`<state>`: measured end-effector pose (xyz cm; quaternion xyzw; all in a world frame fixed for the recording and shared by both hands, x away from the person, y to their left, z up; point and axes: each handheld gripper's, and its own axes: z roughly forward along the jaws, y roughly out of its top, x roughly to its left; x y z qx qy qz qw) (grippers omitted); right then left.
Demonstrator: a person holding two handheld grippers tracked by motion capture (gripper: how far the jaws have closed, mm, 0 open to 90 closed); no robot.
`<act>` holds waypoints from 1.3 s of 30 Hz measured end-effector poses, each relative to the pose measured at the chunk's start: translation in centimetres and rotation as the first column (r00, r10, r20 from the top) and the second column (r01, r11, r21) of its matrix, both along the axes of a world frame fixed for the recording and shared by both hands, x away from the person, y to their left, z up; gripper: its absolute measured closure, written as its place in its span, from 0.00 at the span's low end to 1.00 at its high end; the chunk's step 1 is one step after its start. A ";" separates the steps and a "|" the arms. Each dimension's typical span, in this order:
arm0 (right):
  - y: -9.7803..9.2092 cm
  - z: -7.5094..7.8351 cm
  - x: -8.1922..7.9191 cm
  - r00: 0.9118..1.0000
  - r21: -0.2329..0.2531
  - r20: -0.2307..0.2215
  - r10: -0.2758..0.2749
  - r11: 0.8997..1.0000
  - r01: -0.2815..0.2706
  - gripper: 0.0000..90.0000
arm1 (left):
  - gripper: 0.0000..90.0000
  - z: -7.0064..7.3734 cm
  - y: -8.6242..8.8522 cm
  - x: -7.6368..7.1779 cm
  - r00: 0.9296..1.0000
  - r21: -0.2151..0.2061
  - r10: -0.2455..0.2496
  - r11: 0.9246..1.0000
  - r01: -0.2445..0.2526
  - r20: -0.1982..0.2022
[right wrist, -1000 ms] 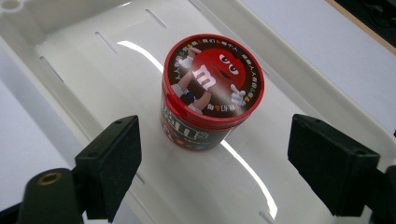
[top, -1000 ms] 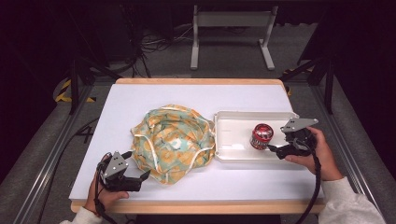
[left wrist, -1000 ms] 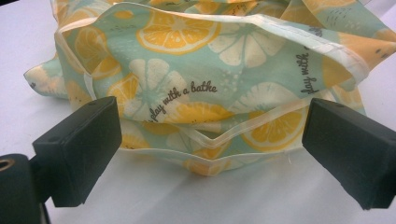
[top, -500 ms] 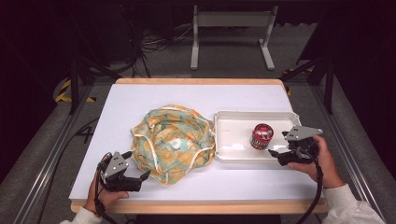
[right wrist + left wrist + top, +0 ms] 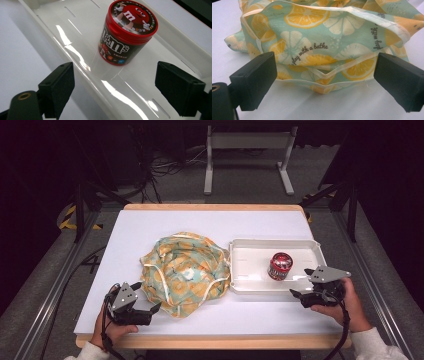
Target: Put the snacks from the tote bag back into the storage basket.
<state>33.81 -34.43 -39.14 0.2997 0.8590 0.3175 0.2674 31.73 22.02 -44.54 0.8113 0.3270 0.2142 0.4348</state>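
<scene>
High view: both grippers, left (image 5: 150, 308) and right (image 5: 299, 292), gape empty beside bag (image 5: 185, 270) and tray (image 5: 250, 287) edges.

A white table (image 5: 150, 227) is edged in wood. Beyond its far edge, a grey stand (image 5: 250, 141) and cables (image 5: 167, 166) are seen on the floor.

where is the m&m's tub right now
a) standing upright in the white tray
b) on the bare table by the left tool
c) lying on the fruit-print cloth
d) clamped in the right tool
a: the m&m's tub stands upright, lid up, on the floor of the white tray, with the right tool open and short of it.
</scene>
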 end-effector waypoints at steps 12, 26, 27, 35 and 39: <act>-1.4 -1.4 -1.7 1.000 0.046 0.026 -0.004 0.999 0.003 0.16 | 0.06 0.0 0.0 0.0 1.000 0.002 0.001 1.000 -0.001 0.001; -3.1 -3.9 -4.0 0.995 0.093 0.084 -0.054 0.995 0.046 0.13 | 0.06 0.0 0.0 0.0 1.000 0.006 0.002 1.000 -0.002 0.001; -3.1 -4.0 -4.1 0.995 0.103 0.080 -0.054 0.994 0.046 0.12 | 0.06 0.0 0.0 0.0 1.000 0.007 0.001 1.000 -0.001 0.000; -4.0 -4.7 -4.8 0.989 0.163 0.102 -0.107 0.983 0.089 0.07 | 0.06 0.0 0.0 0.1 1.000 0.005 0.000 1.000 0.000 0.001; -3.9 -4.7 -4.9 0.988 0.155 0.108 -0.106 0.984 0.089 0.07 | 0.06 0.0 0.0 0.1 1.000 0.003 0.000 1.000 0.000 0.002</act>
